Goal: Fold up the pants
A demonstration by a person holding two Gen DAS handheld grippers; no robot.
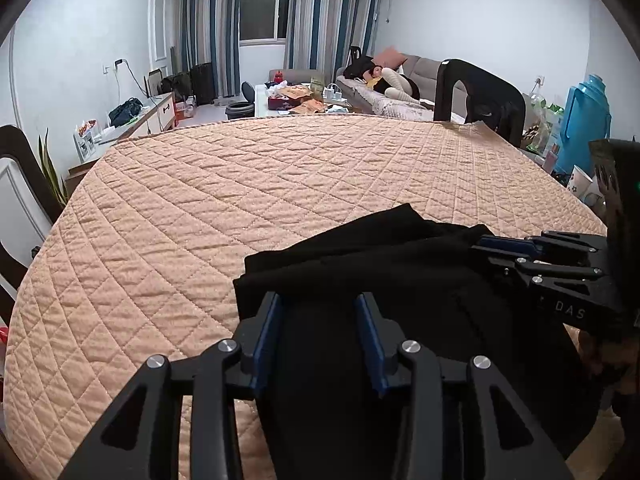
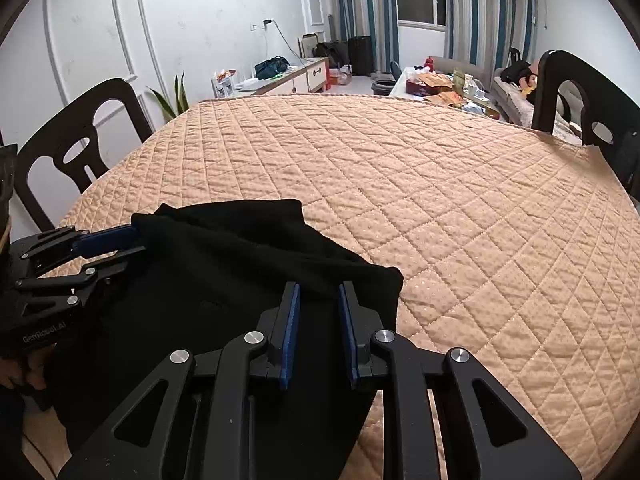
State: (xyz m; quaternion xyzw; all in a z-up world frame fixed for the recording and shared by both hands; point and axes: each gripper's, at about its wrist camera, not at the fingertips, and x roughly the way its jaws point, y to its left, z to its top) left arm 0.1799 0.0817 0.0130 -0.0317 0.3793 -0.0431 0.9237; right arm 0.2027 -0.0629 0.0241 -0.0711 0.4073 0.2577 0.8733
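Black pants (image 1: 360, 264) bunched, peach quilted table cover (image 1: 240, 184) beneath

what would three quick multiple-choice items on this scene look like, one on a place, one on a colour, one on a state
1. Where do the pants lie?
A. on the near part of the quilted cover
B. over a chair back
C. on the floor

2. What colour is the quilted cover?
A. blue
B. peach
C. white

3. How does the left gripper stand?
A. shut tight on a cup
B. jaws apart above the pants
C. out of view

Answers:
1 A, the pants sit at the cover's near edge.
2 B, the diamond stitching is peach all over.
3 B, a clear gap shows between its blue pads.
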